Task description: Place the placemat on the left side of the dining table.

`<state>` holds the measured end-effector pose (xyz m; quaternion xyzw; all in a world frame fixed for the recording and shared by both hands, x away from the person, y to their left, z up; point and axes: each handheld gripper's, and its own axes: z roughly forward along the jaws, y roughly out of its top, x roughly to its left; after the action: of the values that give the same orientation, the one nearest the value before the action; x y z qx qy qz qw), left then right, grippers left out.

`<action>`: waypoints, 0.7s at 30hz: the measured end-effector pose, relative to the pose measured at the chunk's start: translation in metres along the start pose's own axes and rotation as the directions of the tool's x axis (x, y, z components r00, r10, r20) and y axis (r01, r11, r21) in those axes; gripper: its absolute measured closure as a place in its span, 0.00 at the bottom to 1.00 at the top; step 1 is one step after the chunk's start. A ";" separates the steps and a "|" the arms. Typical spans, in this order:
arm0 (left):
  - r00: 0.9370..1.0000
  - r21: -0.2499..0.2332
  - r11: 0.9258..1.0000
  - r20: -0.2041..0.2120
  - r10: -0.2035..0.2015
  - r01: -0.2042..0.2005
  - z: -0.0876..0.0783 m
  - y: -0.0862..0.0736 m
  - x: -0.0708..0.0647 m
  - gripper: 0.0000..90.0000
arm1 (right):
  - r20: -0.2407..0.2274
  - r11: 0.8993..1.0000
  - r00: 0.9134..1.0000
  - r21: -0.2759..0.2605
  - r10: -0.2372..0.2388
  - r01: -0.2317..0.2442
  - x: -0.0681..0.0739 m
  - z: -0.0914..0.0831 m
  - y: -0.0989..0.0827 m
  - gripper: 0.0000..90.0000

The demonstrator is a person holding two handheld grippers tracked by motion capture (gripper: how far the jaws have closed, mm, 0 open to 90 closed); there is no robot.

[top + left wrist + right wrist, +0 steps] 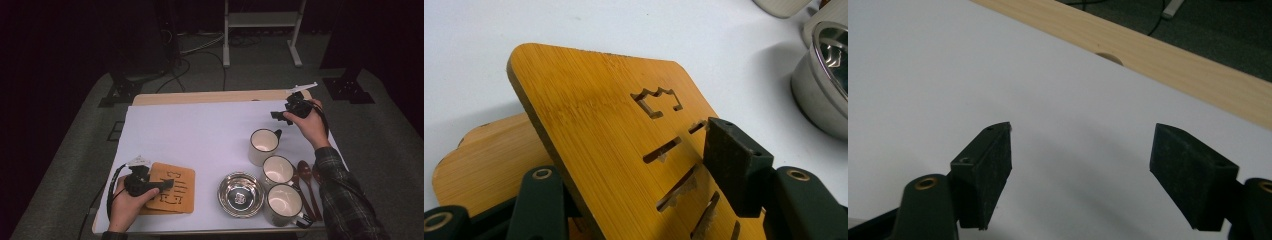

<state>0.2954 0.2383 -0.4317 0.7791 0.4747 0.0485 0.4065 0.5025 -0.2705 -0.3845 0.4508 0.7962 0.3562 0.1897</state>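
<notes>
Now: left gripper [167, 184] clamps the top bamboo coaster [614, 140], tilted up off a second coaster [479, 160].
My right gripper [276, 115] hangs with fingers [983, 175] released and empty over the white tabletop [200, 135], beyond the three mugs [263, 145].

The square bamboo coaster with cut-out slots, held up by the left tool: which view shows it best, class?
The left gripper view: the square bamboo coaster is close, tilted, with its slots and the tool's pads gripping its edge. The high view shows it small, partly behind the left tool. The right gripper view shows white table covering instead.
</notes>
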 end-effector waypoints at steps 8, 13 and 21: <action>1.000 -0.003 1.000 0.014 -0.005 0.005 -0.001 0.000 0.001 0.49 | 0.034 0.999 0.999 0.014 0.042 -0.042 -0.015 0.013 -0.031 0.22; 1.000 -0.005 1.000 0.016 -0.011 0.011 -0.002 0.000 0.001 0.50 | 0.057 0.999 0.997 0.023 0.045 -0.046 -0.019 0.019 -0.046 0.22; 1.000 -0.007 1.000 0.026 -0.017 0.017 -0.004 0.002 0.000 0.54 | 0.101 0.999 0.994 0.035 0.036 -0.040 -0.024 0.025 -0.068 0.21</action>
<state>0.2955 0.2399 -0.4277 0.7740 0.4759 0.0369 0.4160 0.4912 -0.3039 -0.4519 0.4866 0.7834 0.3220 0.2142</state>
